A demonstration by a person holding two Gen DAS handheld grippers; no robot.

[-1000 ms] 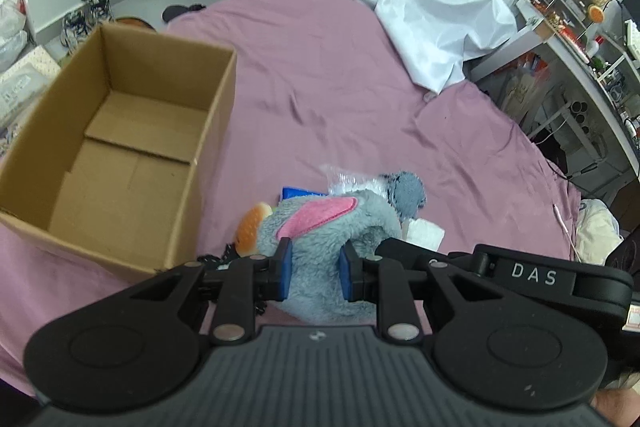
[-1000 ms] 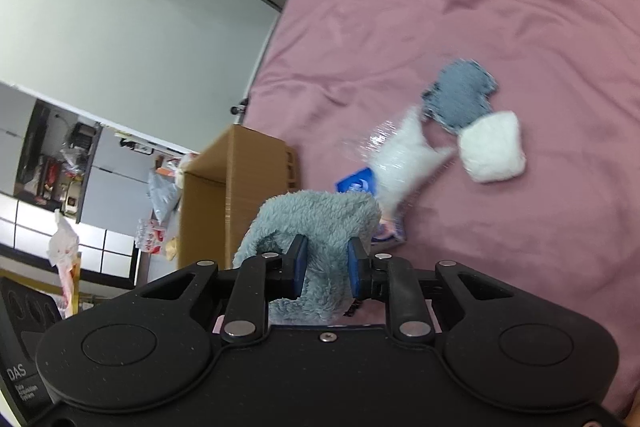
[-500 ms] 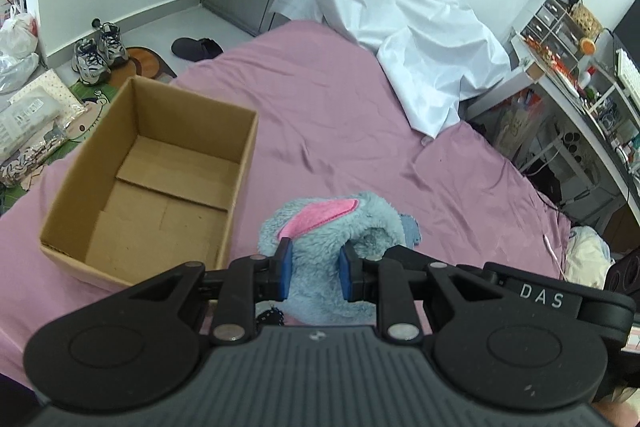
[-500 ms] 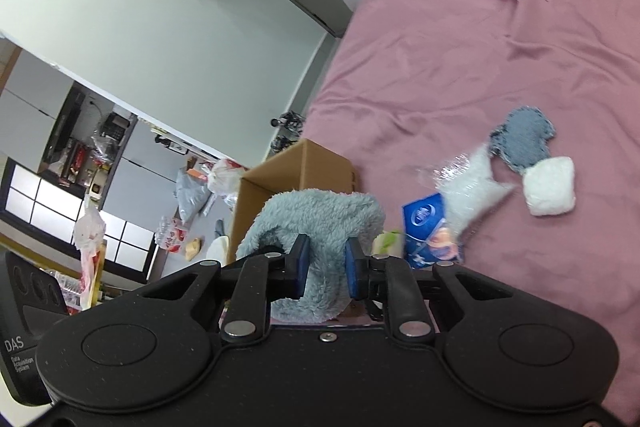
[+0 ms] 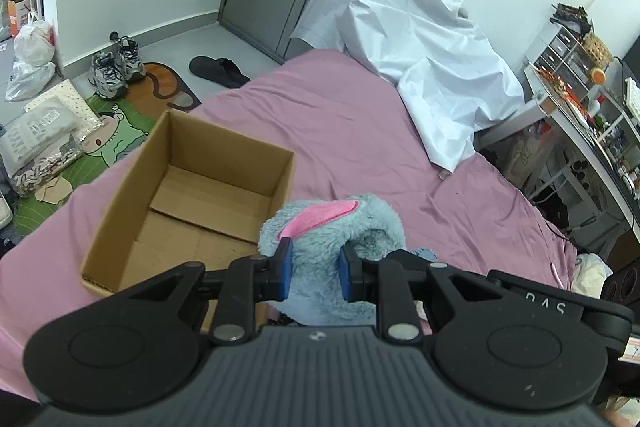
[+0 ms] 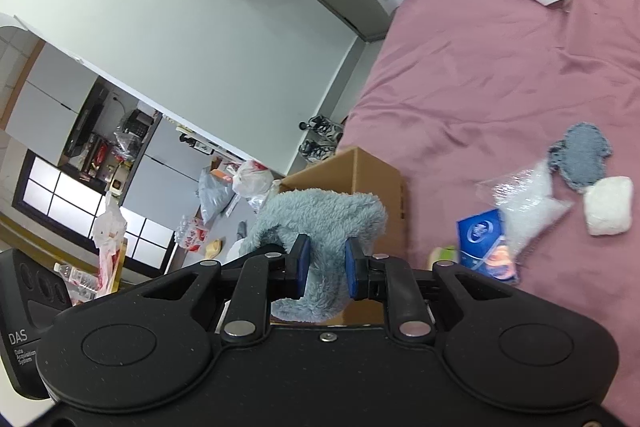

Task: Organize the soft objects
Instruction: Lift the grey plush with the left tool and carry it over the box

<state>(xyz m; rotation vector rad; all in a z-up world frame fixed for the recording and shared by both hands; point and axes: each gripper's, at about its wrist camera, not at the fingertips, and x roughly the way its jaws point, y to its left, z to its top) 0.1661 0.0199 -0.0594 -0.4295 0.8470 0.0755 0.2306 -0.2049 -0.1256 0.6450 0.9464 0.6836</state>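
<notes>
Both grippers hold one blue-grey plush toy with a pink ear. My left gripper is shut on the plush toy, lifted above the pink bed beside the open, empty cardboard box. My right gripper is shut on another part of the plush toy, with the box just behind it. On the bed in the right wrist view lie a clear bag of white filling, a grey knitted piece, a white soft pad and a blue packet.
A white sheet covers something at the bed's far end. Shoes, a slipper and bags lie on the floor to the left. A cluttered desk stands at the right of the bed.
Both grippers have risen with the plush toy, lifting it off the bed. The box and the other items now look farther below.
</notes>
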